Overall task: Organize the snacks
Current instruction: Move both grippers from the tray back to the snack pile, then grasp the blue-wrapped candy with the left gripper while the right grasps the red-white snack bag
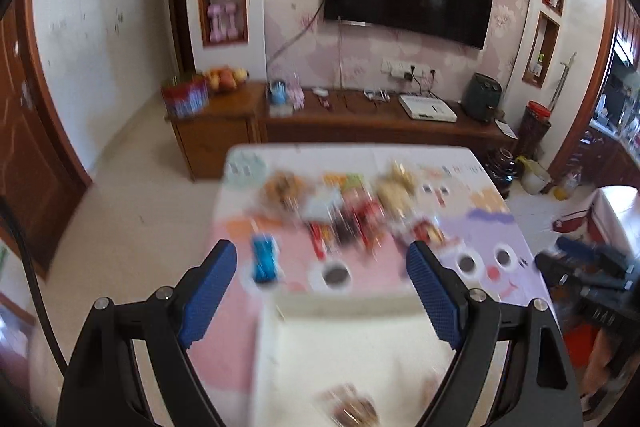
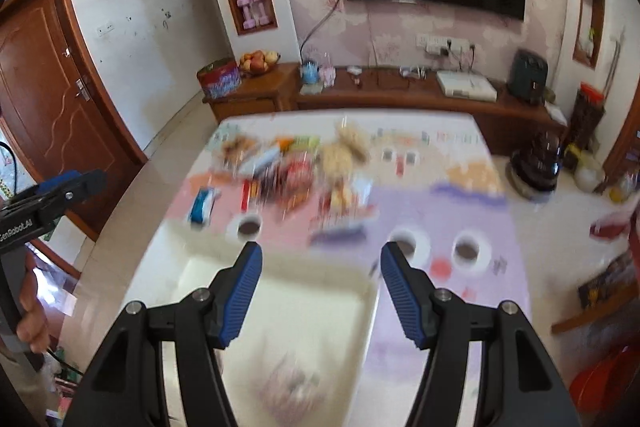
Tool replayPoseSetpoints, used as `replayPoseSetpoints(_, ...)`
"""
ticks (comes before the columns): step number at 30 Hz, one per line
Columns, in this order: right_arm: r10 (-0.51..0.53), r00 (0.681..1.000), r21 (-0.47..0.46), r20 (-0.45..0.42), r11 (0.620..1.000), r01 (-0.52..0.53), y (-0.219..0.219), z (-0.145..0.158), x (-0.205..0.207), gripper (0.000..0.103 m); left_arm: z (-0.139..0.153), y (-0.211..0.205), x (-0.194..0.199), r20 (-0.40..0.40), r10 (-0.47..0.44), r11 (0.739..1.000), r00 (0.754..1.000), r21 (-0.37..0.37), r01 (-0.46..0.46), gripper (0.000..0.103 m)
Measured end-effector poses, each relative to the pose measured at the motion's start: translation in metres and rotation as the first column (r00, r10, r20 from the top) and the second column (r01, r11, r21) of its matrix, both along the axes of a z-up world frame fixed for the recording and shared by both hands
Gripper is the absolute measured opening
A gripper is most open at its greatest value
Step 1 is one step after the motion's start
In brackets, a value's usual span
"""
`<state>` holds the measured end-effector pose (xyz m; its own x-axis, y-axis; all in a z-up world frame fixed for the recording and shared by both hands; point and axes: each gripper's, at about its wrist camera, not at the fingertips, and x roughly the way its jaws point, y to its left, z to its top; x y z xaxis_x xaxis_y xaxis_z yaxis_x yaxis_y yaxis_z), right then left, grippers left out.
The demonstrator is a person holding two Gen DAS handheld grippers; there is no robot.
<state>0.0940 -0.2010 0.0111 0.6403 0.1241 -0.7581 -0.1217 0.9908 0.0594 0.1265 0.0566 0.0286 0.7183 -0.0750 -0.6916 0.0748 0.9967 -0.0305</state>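
In the left wrist view, the left gripper (image 1: 320, 259) hangs with jaws apart and empty above a cream tray (image 1: 344, 339), the blurred snacks (image 1: 340, 211) heaped on the table (image 1: 248, 267) beyond, while the right wrist view shows the right gripper (image 2: 321, 261) likewise parted and empty, with "GenRobot.AI" readable on the other tool at left.

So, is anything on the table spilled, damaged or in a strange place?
Nothing clearly stands out. The snack packets lie in a loose heap across the table, unsorted, and a blue packet lies apart from the heap. The cream tray holds one blurred packet. Motion blur hides finer damage.
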Motion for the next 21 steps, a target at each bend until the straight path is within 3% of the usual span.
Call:
replayPoseSetpoints(4,0.007,1.0,-0.024,0.011,1.0,-0.007,0.004,0.029,0.056,0.062,0.021,0.006,0.053,0.041,0.034,0.996,0.999,0.078,-0.037,0.086)
replayPoseSetpoints(7,0.008,1.0,-0.033,-0.028,0.999,-0.009,0.008,0.027,0.099,0.063,0.013,0.013,0.091,-0.009,0.043,0.997,0.999,0.063,-0.043,0.086)
replayPoseSetpoints(12,0.002,0.986,-0.03,-0.169,1.0,-0.007,0.014,-0.017,0.163,0.063,-0.051,0.03,0.164,-0.201,0.063,0.997,0.978,0.046,-0.055,0.086)
replayPoseSetpoints(15,-0.005,0.956,-0.043,-0.294,0.999,-0.008,0.015,-0.067,0.193,0.063,-0.107,0.042,0.192,-0.347,0.07,0.997,0.935,0.034,-0.063,0.086)
replayPoseSetpoints(16,-0.007,0.944,-0.047,-0.331,0.999,-0.009,0.015,-0.081,0.198,0.063,-0.131,0.046,0.203,-0.41,0.078,0.997,0.909,0.038,-0.069,0.086)
replayPoseSetpoints(18,-0.024,0.908,-0.058,-0.419,0.998,0.0,0.014,-0.119,0.211,0.063,-0.164,0.052,0.208,-0.482,0.083,0.996,0.872,0.034,-0.077,0.08)
replayPoseSetpoints(21,-0.027,0.869,-0.051,-0.494,0.999,0.003,0.011,-0.153,0.216,0.063,-0.204,0.058,0.212,-0.565,0.067,0.997,0.822,0.018,-0.07,0.079)
